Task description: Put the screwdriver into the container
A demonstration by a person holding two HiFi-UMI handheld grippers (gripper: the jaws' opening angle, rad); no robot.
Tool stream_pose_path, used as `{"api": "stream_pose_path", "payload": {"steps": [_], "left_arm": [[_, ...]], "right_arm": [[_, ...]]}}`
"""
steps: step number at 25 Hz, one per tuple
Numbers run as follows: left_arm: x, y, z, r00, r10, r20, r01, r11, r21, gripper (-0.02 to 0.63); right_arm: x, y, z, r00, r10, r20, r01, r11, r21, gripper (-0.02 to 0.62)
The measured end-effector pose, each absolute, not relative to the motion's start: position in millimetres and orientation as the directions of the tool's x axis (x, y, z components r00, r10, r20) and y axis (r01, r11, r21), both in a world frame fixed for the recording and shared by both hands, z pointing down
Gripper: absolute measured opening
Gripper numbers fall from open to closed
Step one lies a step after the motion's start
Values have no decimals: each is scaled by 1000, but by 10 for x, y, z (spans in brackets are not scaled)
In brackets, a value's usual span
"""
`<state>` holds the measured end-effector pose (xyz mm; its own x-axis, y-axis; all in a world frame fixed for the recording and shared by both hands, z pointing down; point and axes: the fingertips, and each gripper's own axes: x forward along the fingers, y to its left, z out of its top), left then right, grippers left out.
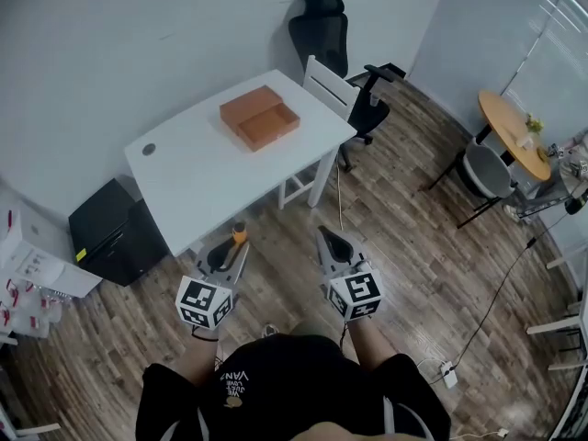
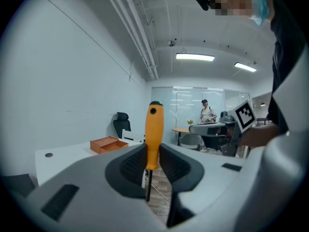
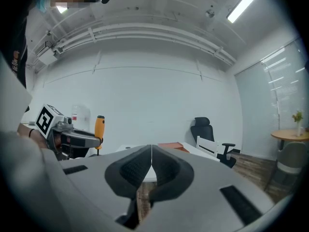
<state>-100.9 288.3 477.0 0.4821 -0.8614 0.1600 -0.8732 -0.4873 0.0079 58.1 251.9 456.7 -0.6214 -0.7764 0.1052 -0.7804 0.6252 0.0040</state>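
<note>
My left gripper is shut on a screwdriver with an orange handle, held upright with the metal shaft pointing down. In the head view the left gripper hangs over the floor just in front of the white table, the orange handle poking up. The container, an open orange box, lies on the far part of the table; it also shows as the orange box. My right gripper is shut with nothing in it, its pads pressed together, beside the left one.
A white chair and a black office chair stand behind the table. A black cabinet sits left of it. A round wooden table with a grey chair is at right. A person stands far off. A cable runs along the floor.
</note>
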Motion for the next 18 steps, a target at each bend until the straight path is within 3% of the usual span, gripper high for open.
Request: {"api": "stream_pose_path", "payload": {"steps": [18], "left_arm": [[-1165,1851,4824,427,-888,173,-902,-431,18,84]], "right_arm": [[508,1433,4541,-646,-756,100,-760,650,2,12]]}}
